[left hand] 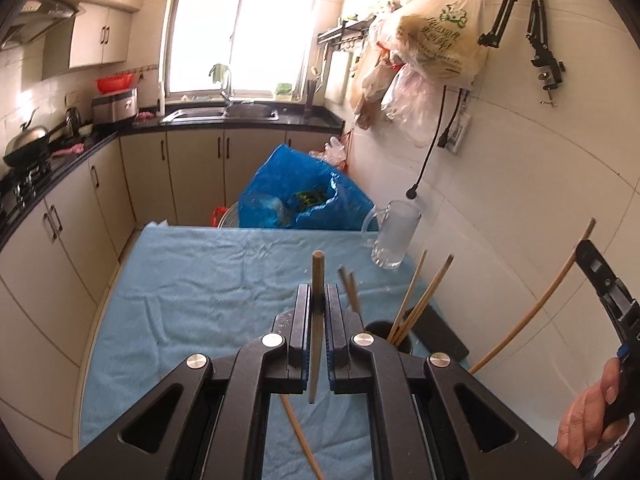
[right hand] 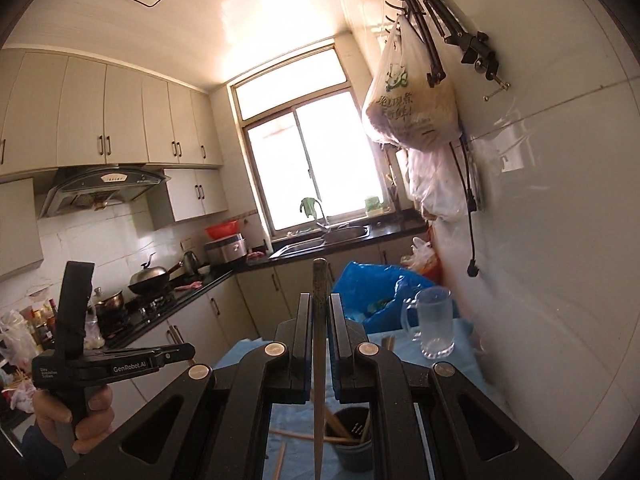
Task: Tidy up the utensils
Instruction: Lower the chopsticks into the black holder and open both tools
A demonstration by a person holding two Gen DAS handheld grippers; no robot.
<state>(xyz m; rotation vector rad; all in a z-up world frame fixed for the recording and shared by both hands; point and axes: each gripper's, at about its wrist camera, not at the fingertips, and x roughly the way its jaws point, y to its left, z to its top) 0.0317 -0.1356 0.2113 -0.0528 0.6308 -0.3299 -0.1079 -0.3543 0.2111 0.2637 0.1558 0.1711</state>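
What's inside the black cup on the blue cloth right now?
The black cup holds several wooden chopsticks standing tilted, their tops leaning toward the wall. The cup's bottom is hidden by its rim and the left gripper, so the exact count is unclear.

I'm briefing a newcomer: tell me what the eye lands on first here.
Each gripper, left and right, pinches a single upright chopstick dead centre of its view. Below, a black cup already holding chopsticks stands on the blue cloth, and a glass mug sits by the wall.
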